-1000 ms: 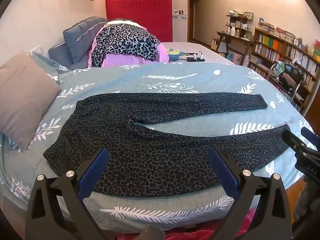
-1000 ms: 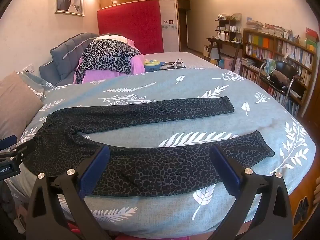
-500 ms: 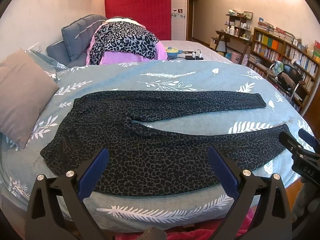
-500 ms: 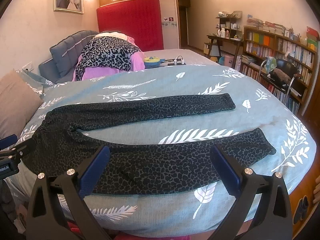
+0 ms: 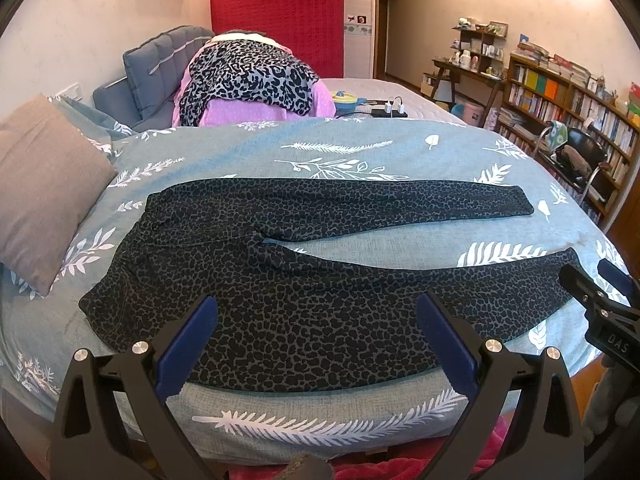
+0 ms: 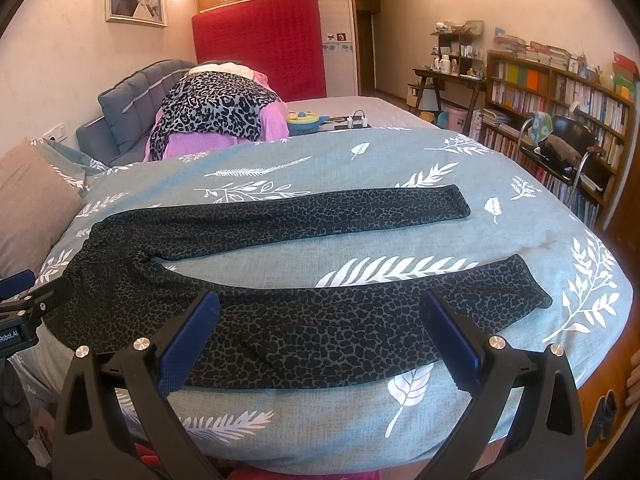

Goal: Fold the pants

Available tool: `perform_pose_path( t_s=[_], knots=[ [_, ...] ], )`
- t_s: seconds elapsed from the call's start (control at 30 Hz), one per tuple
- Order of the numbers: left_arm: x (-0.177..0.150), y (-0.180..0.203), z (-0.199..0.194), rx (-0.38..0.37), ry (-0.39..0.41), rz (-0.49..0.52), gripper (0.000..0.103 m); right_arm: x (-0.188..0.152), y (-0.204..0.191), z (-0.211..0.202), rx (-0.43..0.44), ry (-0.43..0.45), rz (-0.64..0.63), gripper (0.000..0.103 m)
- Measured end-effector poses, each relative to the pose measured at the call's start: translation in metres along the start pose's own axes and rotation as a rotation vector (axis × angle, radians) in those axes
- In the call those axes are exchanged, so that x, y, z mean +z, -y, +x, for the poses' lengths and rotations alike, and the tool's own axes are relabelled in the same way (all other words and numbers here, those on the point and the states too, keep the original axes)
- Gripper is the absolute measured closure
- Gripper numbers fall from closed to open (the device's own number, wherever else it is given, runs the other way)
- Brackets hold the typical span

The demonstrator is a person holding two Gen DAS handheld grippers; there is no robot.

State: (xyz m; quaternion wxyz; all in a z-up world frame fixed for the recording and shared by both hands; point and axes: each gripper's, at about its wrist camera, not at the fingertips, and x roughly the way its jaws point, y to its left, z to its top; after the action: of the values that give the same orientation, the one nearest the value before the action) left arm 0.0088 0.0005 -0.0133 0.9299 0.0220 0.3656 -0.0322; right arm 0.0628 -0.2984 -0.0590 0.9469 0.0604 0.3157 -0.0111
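walls cream | red panel (image 6: pixel 260 44) | bookshelf (image 6: pixel 560 92) right | ceiling lights on

The near edge of the bed (image 5: pixel 320 432) lies open to both tongs: the left tongs (image 5: pixel 316 344) and the right tongs (image 6: pixel 320 344) stand with jaws wide apart, nothing between them. The pants (image 5: pixel 320 300) lie flat across the quilt, with a bare strip of bedding between the two legs and more bare quilt beyond the far leg. A brown pillow (image 5: pixel 44 196) crowds the waistband end. At the back, a pile of leopard-print and pink clothes (image 5: pixel 248 80) blocks the far side (a small charger strip beside it). The chair (image 6: pixel 568 148) stands well off the bed
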Motion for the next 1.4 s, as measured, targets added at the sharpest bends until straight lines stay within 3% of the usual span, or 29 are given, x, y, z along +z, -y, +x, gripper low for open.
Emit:
perform_pose_path(
  t_s=[1.4],
  knots=[
    [-0.001,-0.020,0.060,0.040,-0.124,-0.036,0.005,-0.002,-0.005,0.054,-0.001,-0.107,-0.003,0.002]
  ],
)
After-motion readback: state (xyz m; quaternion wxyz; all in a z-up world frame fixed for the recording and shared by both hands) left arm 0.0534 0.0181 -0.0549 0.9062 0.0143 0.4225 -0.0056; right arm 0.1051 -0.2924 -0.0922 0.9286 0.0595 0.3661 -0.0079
